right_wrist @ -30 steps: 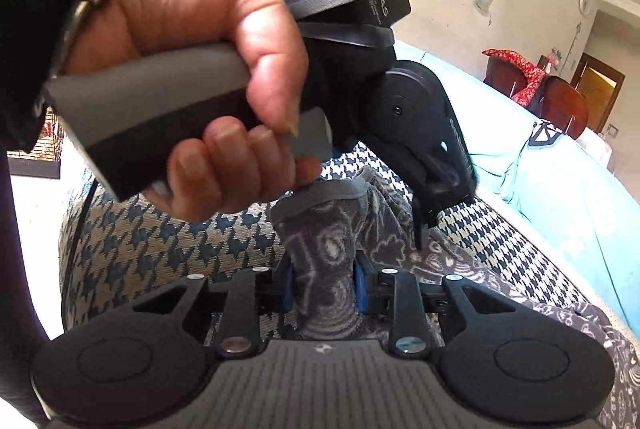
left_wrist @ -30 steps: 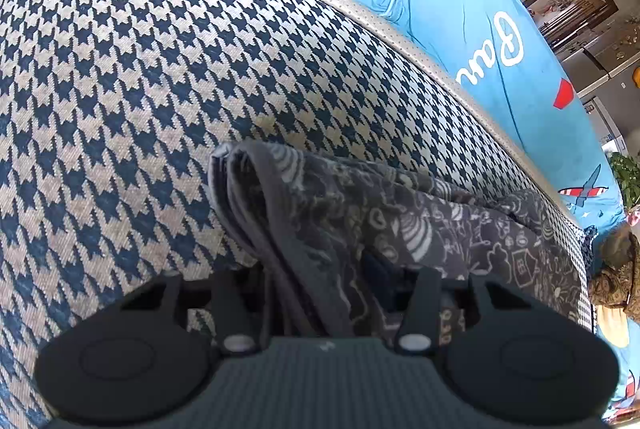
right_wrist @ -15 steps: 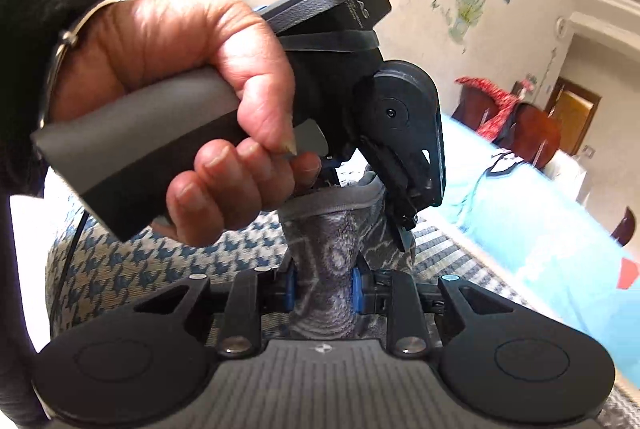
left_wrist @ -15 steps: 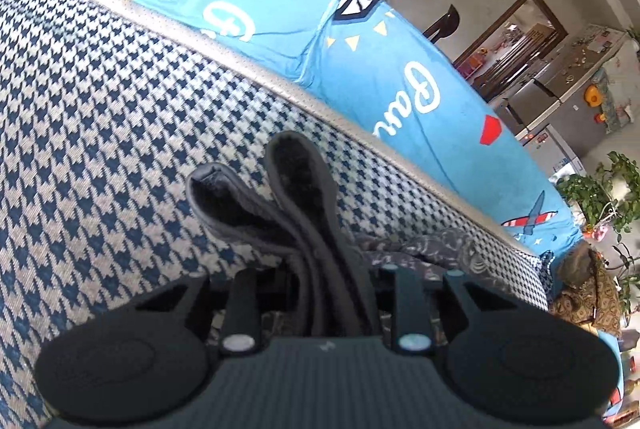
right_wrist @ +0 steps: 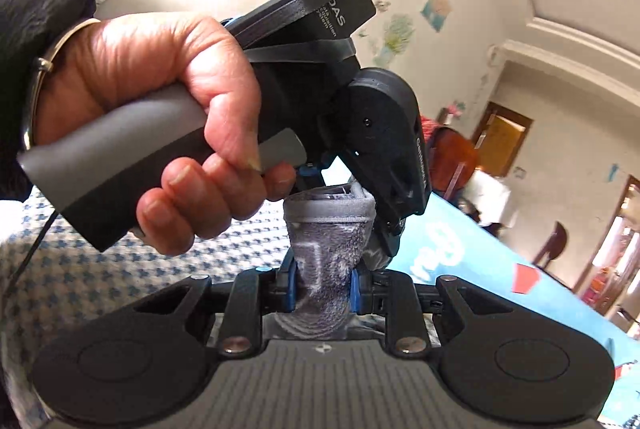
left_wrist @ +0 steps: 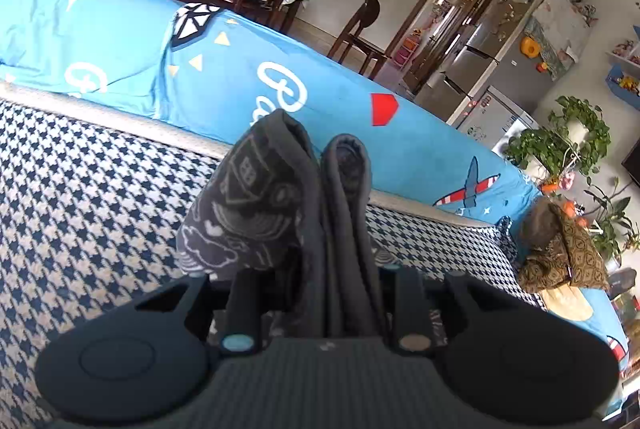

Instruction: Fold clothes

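Left wrist view: gray patterned garment (left_wrist: 276, 197) now raised well off the houndstooth sofa seat (left_wrist: 92, 197), lower a second ago. Left gripper (left_wrist: 320, 281) tipped upward, jaws pinching a bunched edge. Lift probably for a fold.

Right wrist view: right gripper (right_wrist: 322, 293) jaws pinching the same cloth. Left hand (right_wrist: 160, 125) wrapped round its handle just ahead, raised too.

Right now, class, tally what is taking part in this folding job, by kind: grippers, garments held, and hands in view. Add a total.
Grippers: 2 (left gripper, right gripper)
Grey patterned garment: 1, held by both
Hand: 1, on the left gripper's handle
Total: 4
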Available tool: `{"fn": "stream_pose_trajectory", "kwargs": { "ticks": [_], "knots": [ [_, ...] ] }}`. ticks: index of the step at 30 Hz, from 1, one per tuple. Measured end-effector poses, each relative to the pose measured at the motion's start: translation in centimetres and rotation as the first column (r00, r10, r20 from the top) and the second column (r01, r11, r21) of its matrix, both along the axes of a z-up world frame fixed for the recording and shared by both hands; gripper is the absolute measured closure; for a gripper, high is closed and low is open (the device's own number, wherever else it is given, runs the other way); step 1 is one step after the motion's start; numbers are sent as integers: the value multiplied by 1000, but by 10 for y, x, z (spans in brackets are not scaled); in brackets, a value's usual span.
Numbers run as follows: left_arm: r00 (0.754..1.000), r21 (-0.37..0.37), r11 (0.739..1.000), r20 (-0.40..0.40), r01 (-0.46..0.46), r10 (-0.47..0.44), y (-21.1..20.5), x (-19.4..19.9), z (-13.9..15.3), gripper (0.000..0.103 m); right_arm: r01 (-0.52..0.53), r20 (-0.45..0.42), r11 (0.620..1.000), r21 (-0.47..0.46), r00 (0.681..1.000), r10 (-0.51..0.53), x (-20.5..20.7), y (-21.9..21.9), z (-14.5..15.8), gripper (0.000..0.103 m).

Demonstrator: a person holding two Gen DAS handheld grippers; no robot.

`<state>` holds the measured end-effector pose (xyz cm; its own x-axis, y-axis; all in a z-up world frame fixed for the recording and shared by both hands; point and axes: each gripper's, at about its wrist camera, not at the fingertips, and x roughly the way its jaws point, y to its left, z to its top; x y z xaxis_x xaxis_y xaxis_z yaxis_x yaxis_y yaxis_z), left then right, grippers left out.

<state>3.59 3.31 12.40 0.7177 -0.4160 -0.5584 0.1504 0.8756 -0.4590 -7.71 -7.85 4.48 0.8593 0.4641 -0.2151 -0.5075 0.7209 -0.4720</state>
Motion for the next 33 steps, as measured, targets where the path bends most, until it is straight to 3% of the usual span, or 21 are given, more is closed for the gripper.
{"fn": "stream_pose_trajectory", "kwargs": {
  "ticks": [10, 19, 24, 27, 28, 30, 33],
  "knots": [
    [996, 80, 992, 1, 92, -93, -103, 35, 13, 78, 166, 11, 982, 94, 986, -168, 22, -61, 22, 80],
    [986, 137, 980, -111, 142, -128, -158, 77, -40, 76, 332, -98, 941, 66, 941, -325, 48, -87, 6, 80],
    [982, 138, 980, -149, 141, -120, -168, 86, -63, 62, 397, -194, 916, 49, 904, -382, 52, -103, -7, 80],
    [981, 82, 984, -130, 156, -144, -167, 82, -61, 43, 421, -249, 905, 65, 885, -394, 48, -115, -11, 80],
    [980, 69, 984, -126, 161, -152, -166, 80, -58, 30, 430, -265, 900, 69, 878, -399, 48, -117, -11, 80],
    [984, 81, 986, -111, 148, -139, -163, 74, -50, 17, 455, -308, 887, 80, 858, -412, 49, -123, -13, 80],
    [986, 89, 984, -84, 152, -145, -153, 66, -38, 16, 521, -452, 835, 175, 796, -402, 51, -141, -16, 80]
  ]
}}
